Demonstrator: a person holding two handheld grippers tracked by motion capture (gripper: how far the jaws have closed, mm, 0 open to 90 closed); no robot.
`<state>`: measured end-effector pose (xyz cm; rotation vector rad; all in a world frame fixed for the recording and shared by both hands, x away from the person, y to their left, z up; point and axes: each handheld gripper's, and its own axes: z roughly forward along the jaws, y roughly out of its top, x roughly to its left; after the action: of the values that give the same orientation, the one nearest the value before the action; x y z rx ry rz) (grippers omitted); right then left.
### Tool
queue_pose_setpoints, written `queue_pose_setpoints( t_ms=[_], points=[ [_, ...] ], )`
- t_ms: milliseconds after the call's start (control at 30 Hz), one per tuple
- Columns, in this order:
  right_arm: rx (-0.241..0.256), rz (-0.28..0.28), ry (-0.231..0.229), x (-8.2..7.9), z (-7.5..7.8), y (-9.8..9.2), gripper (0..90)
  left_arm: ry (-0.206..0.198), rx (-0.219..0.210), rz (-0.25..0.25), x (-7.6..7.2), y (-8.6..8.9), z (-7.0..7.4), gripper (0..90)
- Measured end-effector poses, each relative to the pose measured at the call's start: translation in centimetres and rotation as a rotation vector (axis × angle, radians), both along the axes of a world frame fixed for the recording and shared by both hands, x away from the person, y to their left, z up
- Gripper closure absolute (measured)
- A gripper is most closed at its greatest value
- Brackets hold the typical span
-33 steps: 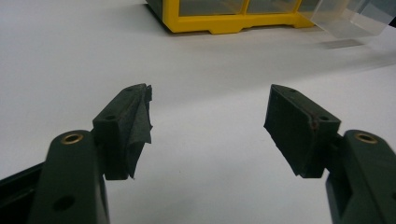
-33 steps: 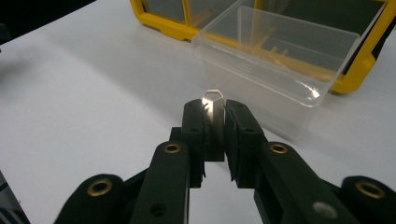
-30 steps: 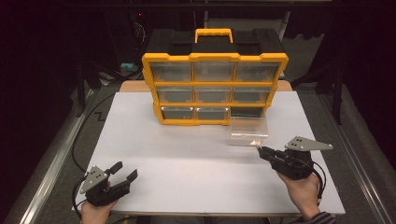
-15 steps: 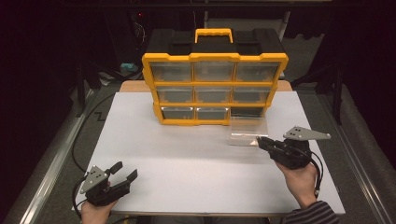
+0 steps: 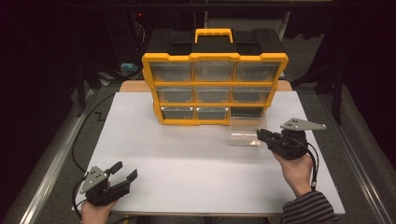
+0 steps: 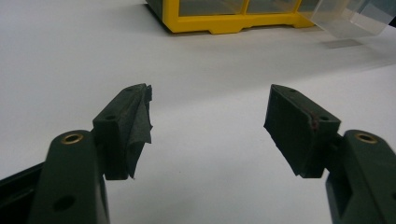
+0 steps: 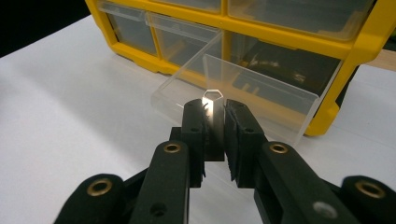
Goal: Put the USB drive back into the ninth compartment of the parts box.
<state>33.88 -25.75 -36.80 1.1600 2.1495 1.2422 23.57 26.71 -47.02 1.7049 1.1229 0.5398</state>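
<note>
A yellow and black drawer cabinet (image 5: 215,84) stands at the back of the white table (image 5: 187,158). One clear plastic drawer (image 5: 245,130) lies out on the table in front of the cabinet's open bottom-right slot (image 5: 246,112). My right gripper (image 5: 259,134) is at the drawer's near right corner, shut on a small flat silver metal piece (image 7: 214,112) that stands upright between the jaws, just short of the drawer (image 7: 243,88). My left gripper (image 5: 125,170) rests open at the table's near left corner, with nothing between its fingers (image 6: 135,126).
The cabinet's other drawers are closed, and its base (image 6: 224,23) and the clear drawer (image 6: 345,18) sit far ahead in the left gripper view. A metal rail (image 5: 51,158) runs along the table's left side, and a cable (image 5: 77,140) lies beside it.
My right gripper has moved forward and a little left, from near the right edge up to the clear drawer's corner, with the metal piece still in it. The left gripper has not moved.
</note>
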Motion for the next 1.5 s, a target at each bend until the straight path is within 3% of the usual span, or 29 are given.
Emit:
queue_pose_setpoints(
  t_ms=[400, 733, 800, 1233, 1500],
  points=[
    [-0.049, -0.039, 0.025, 2.3, -0.3, 0.6, 79.3, 0.0, 0.001, 0.0, 0.0, 0.0, 0.0, 32.4],
    [-0.054, -0.07, 0.051, 3.7, -0.8, 0.6, 78.8, 0.0, -0.001, 0.001, 0.0, 0.0, 0.0, 32.4],
    [-0.053, -0.079, 0.056, 3.9, -0.9, 0.6, 75.1, 0.0, -0.001, 0.0, 0.0, 0.0, 0.0, 32.3],
    [-0.073, -0.051, 0.008, 1.5, -0.6, 0.2, 57.7, 0.001, -0.001, -0.001, 0.0, 0.0, 0.0, 32.4],
    [-0.04, -0.043, -0.01, -0.6, -1.0, -1.0, 52.6, 0.002, -0.001, 0.001, 0.0, 0.0, 0.0, 32.3]
  ],
)
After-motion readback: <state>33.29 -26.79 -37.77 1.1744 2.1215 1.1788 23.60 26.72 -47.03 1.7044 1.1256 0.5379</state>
